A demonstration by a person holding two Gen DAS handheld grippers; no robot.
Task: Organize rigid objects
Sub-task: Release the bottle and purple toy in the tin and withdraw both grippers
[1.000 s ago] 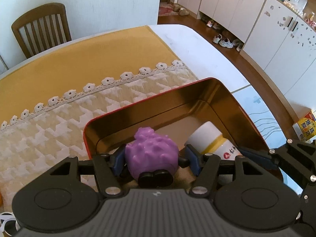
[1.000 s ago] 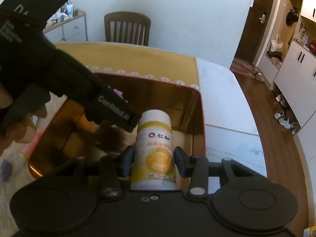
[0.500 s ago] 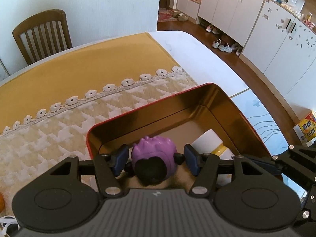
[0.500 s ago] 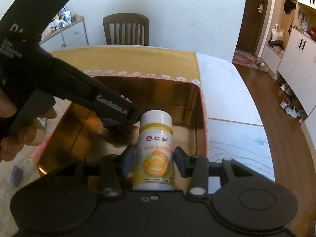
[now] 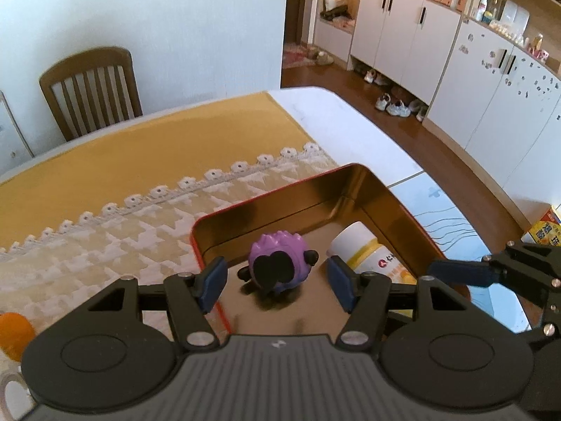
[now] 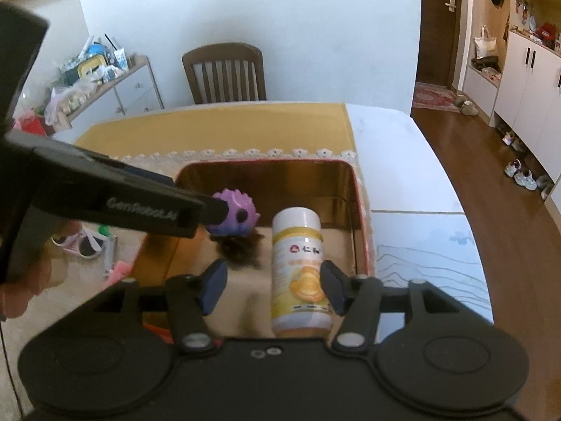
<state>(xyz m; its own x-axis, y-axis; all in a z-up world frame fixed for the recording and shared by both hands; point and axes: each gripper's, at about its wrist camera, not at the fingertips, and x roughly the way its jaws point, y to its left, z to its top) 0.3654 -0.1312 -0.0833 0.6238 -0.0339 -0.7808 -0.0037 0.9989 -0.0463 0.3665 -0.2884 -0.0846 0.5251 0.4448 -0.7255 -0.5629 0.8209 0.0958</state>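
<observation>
Inside the gold tin [image 5: 378, 193], a spiky purple toy [image 5: 278, 266] sits black-faced.

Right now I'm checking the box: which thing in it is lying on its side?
The white bottle with the yellow label lies on its side; the purple toy beside it stands upright.

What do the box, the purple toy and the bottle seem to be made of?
Box: probably metal tin; its golden inside mirrors the things in it.
Purple toy: looks like soft rubber or plastic, matte, with moulded spikes.
Bottle: likely plastic, white, smooth, with a printed yellow label.
</observation>
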